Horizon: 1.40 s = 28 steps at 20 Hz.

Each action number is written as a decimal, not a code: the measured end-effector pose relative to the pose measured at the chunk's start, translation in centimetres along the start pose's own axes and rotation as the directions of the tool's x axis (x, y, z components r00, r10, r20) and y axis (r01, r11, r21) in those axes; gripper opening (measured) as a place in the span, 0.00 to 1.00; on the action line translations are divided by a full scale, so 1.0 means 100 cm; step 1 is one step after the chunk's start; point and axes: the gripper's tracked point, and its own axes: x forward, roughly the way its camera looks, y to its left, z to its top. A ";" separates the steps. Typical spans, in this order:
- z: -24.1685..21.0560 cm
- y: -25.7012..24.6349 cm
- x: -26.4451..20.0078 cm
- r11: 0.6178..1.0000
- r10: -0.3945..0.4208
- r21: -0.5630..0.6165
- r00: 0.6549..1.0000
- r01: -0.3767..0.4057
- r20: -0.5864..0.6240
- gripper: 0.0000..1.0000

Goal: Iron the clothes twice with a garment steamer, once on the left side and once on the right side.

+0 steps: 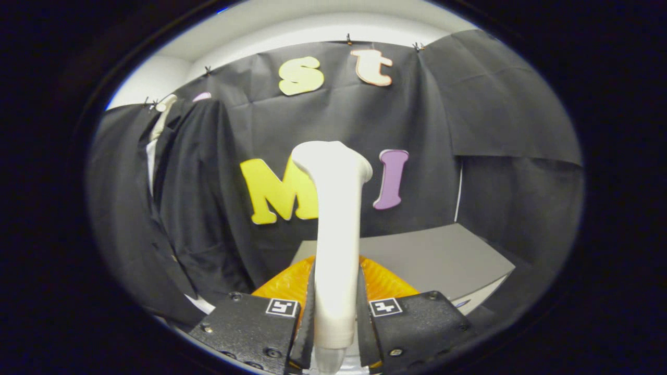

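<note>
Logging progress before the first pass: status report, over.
Gripper shut on white steamer, held upright. Dark garment hangs beyond the fingers, steamer head apart from it. Nothing between them.

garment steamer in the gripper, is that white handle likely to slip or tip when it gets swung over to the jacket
The garment steamer looks smooth and glossy, so it may twist between the fingers. It rises tall beyond the gripper, so its wider head probably levers it sideways. The hanging black jacket seems limp and should yield when pressed.
</note>
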 end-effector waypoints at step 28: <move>0.095 0.291 -0.022 0.965 0.246 -0.138 0.952 -0.224 0.179 0.37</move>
